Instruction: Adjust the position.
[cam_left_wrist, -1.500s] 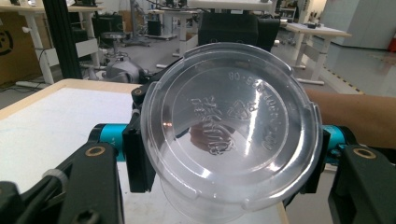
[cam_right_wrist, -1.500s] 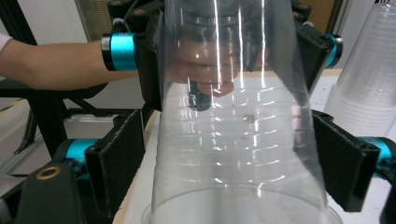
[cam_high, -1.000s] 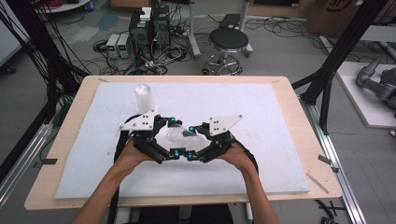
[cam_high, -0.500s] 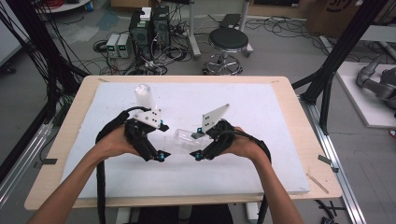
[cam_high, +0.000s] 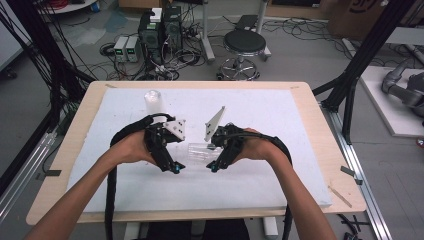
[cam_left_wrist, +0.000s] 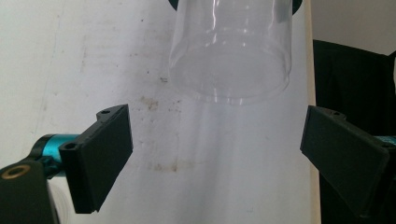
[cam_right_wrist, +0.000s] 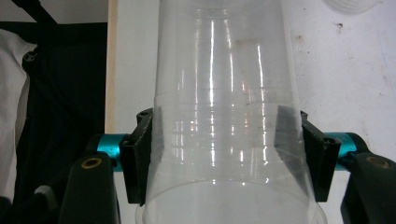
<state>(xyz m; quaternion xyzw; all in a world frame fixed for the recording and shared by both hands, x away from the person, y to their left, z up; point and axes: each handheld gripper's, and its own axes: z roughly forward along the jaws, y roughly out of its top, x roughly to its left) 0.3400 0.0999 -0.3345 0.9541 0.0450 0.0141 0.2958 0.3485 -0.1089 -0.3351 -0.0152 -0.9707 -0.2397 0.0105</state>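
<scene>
The right gripper is clamping a clear cup lying sideways over the white mat, while the left gripper, jaws spread empty, is facing its base, so pulling nested cups apart seems underway, calling next for a firm closing.

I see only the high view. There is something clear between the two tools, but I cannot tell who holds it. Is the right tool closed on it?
Observer: Yes. In the right gripper view the right tool has both jaws pressed on the sides of a clear plastic cup.
Operator: And the left tool?
Observer: The left tool is open; the cup's end hangs beyond its jaws, untouched.
Operator: Is the cup one piece?
Observer: Doubled rings suggest nested cups, though I cannot be sure.
</scene>
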